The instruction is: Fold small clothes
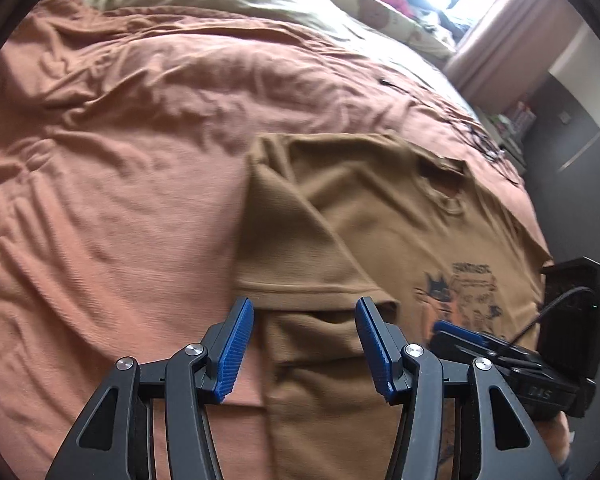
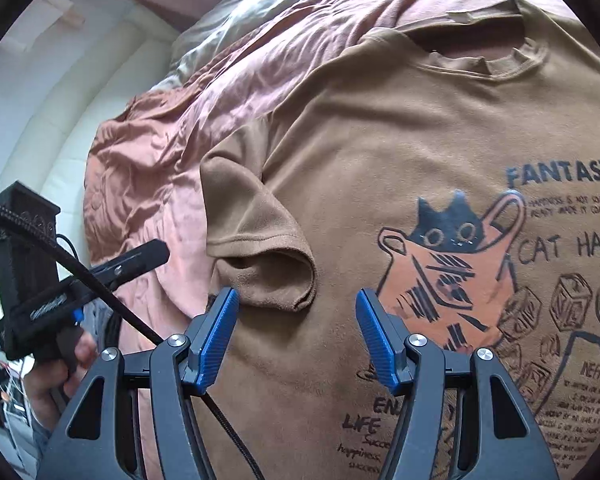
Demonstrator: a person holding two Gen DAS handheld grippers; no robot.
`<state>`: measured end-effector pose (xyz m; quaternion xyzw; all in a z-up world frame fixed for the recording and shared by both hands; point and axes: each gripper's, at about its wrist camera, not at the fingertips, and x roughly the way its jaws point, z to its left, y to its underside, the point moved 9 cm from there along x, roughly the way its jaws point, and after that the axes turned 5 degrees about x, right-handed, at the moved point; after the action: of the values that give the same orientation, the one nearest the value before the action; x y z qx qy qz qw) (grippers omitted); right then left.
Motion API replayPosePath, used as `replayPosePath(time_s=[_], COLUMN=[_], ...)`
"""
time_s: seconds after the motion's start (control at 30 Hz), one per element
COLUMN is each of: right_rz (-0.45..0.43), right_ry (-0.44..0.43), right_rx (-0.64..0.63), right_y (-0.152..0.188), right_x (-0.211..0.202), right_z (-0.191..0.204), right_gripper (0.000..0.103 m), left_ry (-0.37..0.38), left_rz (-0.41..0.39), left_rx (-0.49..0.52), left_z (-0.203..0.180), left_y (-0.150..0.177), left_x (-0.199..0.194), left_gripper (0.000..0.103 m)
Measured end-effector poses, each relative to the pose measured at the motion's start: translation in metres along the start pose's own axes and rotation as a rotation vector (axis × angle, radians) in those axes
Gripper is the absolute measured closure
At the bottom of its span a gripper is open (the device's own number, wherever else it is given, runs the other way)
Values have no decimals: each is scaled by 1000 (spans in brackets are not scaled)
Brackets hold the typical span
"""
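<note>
Bed (image 1: pixel 120 160): one T-shirt (image 2: pixel 380 140), two spread grippers (image 1: pixel 304 344).

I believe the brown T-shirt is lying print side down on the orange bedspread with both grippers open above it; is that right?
Not quite: the brown T-shirt lies print side up. The right wrist view shows its cat print facing the camera. It does lie on the orange bedspread, with left gripper and right gripper open.

matt cloth T-shirt (image 2: pixel 380 152) (soft), crumpled bedcover (image 1: pixel 140 120)

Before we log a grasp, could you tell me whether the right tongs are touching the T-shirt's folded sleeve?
Cannot tell. In the right wrist view the open right tongs bracket the sleeve of the T-shirt, but their height above the fabric is unclear.
</note>
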<state>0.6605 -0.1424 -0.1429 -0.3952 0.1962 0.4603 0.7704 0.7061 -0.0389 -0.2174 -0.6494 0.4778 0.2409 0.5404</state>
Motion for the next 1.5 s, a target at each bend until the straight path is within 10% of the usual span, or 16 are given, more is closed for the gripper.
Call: replayPosePath(time_s=[0.4, 0.53, 0.97, 1.17, 1.23, 1.3, 1.5], right_rz=[30, 48, 47, 26, 3, -27, -36], right_ry=[73, 58, -55, -23, -15, -12, -39], right_rx=[-109, -103, -51, -38, -26, -16, 26], right_y=[-11, -10, 9, 2, -3, -9, -15], right_x=[48, 52, 27, 13, 5, -3, -14], right_z=[7, 10, 15, -1, -9, -16, -36], right_gripper=[57, 98, 102, 96, 56, 41, 41], left_ry=[-9, 9, 45, 75, 86, 95, 135], left_rz=[27, 20, -50, -43, -39, -37, -21], left_rx=[-69, -84, 11, 42, 55, 72, 121], left_z=[35, 35, -10, -36, -45, -56, -90], left_y=[-3, -5, -46, -56, -59, -63, -73], left_x=[57, 60, 19, 26, 30, 34, 52], left_gripper=[49, 90, 99, 99, 99, 99, 99])
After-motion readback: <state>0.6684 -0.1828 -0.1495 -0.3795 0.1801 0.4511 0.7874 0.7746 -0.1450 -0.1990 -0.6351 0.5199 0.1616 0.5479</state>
